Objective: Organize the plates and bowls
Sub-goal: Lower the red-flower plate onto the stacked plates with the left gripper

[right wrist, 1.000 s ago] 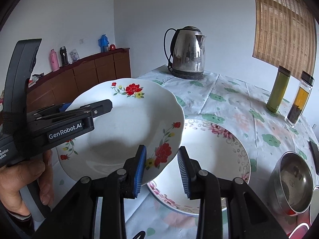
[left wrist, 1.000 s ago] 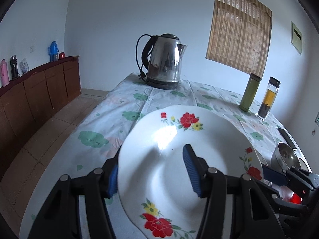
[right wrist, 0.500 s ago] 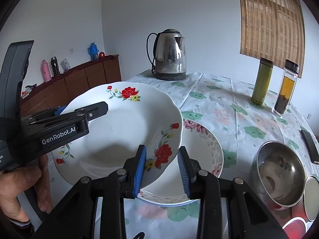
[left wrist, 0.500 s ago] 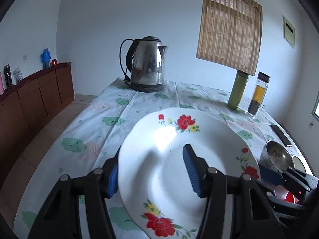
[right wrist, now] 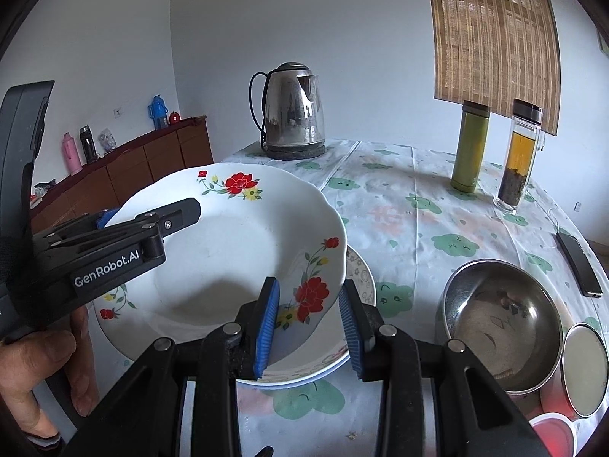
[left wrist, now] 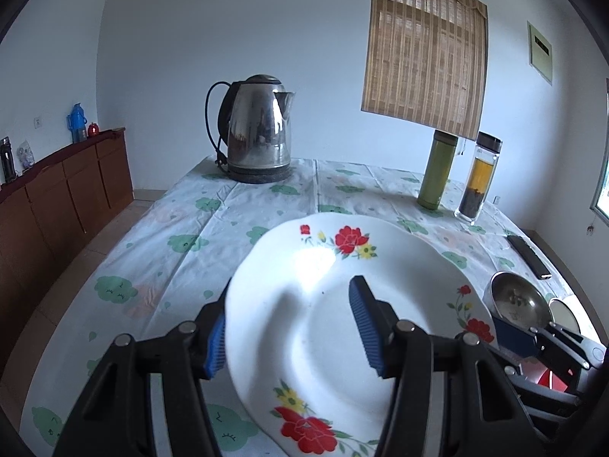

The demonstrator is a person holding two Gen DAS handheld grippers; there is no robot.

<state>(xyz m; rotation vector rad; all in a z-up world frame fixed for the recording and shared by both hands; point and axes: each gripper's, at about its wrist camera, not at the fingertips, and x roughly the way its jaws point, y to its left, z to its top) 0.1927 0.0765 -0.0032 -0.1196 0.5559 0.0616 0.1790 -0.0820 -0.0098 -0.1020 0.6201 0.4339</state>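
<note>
I have my left gripper [left wrist: 293, 329] and right gripper [right wrist: 308, 323] both clamped on opposite rims of the white deep plate with red flowers [right wrist: 228, 251], lifted above a second floral-rimmed plate [right wrist: 361, 274] at the table's near edge; steel bowl [right wrist: 502, 320] beside it; steel kettle [right wrist: 293, 110] at the far edge.

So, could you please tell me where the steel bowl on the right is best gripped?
Grip the steel bowl by its thin upright rim, one jaw inside and one outside, coming down from above on the near-left side. It stands open side up, and a cup crowds its right edge.
</note>
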